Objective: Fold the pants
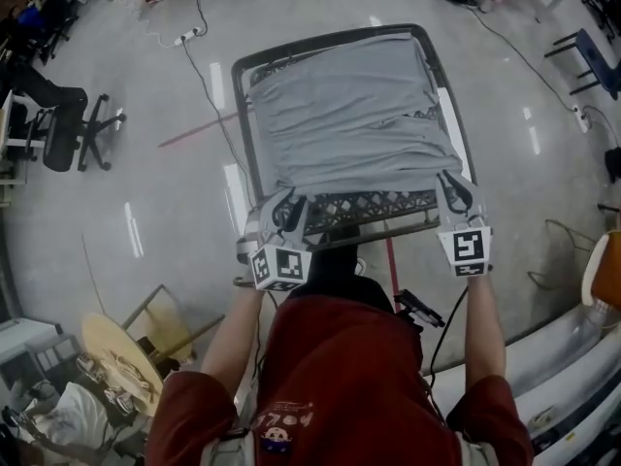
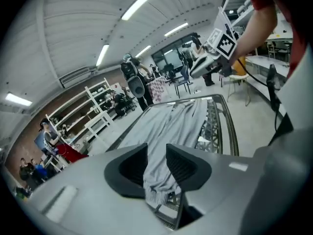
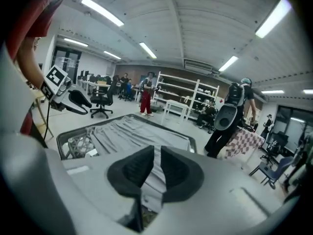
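— Red shirt (image 1: 340, 377) and two bare forearms are seen nearest, stretched toward the near edge of the worktop (image 1: 374, 209). Where are the pants found?

— Grey pants (image 1: 354, 115) are spread over most of the worktop. One fold appears to have been laid already, and the near edge lies at both grippers.

— How are the grippers set?

— At the near left corner the left gripper (image 2: 156, 163) is seen with its jaws parted. A loose bunch of cloth hangs between them, unpinched. At the near right corner the right gripper (image 3: 156, 168) is parted only narrowly. A thin strip of cloth runs through the gap, and no firm pinch can be made out.

— How is the cloth expected to handle?

— It is judged light, soft and limp. Sagging and wrinkling are to be expected wherever it is unsupported, and it could snag on the open lattice. It is best taken at the corners, with all layers pinched together and raised evenly from both sides.

— And the surface, the room?

— A dark metal frame with a lattice top is used, left bare along the near edge. Glossy grey floor (image 1: 126, 212) surrounds it. A power strip (image 1: 184, 37) and an office chair (image 1: 68, 129) are placed far left. White shelves (image 3: 188, 94) are seen far off.
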A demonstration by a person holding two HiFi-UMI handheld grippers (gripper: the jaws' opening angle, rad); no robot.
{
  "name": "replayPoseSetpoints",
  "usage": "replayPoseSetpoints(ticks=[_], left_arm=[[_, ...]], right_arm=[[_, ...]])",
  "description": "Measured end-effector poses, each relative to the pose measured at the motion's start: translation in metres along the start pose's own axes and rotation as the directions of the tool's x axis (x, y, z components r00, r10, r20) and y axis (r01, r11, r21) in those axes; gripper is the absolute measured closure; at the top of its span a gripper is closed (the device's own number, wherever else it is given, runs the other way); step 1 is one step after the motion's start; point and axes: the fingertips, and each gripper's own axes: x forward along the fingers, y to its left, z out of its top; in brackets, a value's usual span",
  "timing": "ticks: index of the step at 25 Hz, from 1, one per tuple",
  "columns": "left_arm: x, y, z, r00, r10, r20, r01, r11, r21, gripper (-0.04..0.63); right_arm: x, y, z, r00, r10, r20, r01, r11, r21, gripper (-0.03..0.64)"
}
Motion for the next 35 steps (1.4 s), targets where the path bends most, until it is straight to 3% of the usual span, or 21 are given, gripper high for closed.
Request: replayPoseSetpoints(ticks=[5,8,12,17,21,26,29,31,35], left_arm=[[0.021,-0.017,-0.057,0.975,-0.138,-0.175,0.147,0.989,0.036,0.416],[0.033,-0.024,-0.086,0.944,-0.201,-0.263,0.22,0.974,0.047,0.397],[0.047,-0.026,-0.109,0.91,-0.249,-0.331,0.288,0.955,0.075,0.39],[0.066,-0.029,-0.121,0.879,-0.293,-0.376,0.353,0.93,0.102,0.39],[0.075,-0.032,-0.127,0.856,-0.323,-0.404,0.401,0.908,0.123,0.391],[0.088,-0.043,-0.129,0.831,-0.36,-0.424,0.448,0.885,0.126,0.427],[0.087,-0.043,-0.135,0.822,-0.36,-0.442,0.453,0.883,0.124,0.477],[0.086,-0.044,-0.137,0.821,-0.355,-0.447,0.45,0.885,0.123,0.517],[0.079,-0.043,-0.138,0.827,-0.343,-0.446,0.439,0.889,0.131,0.563]], right_arm=[[0.029,0.006,-0.048,0.982,0.121,-0.144,-0.136,0.986,-0.097,0.534],[0.043,0.014,-0.085,0.941,0.202,-0.271,-0.254,0.952,-0.173,0.496],[0.053,0.013,-0.142,0.848,0.249,-0.469,-0.407,0.872,-0.273,0.479],[0.055,-0.004,-0.203,0.698,0.246,-0.672,-0.574,0.753,-0.321,0.477],[0.056,-0.009,-0.216,0.632,0.264,-0.729,-0.656,0.683,-0.321,0.477],[0.051,-0.014,-0.221,0.544,0.285,-0.789,-0.723,0.637,-0.269,0.509],[0.051,-0.008,-0.223,0.524,0.298,-0.798,-0.735,0.631,-0.247,0.543],[0.051,-0.01,-0.223,0.533,0.29,-0.795,-0.725,0.641,-0.252,0.602],[0.046,-0.012,-0.224,0.555,0.249,-0.794,-0.705,0.647,-0.29,0.609]])
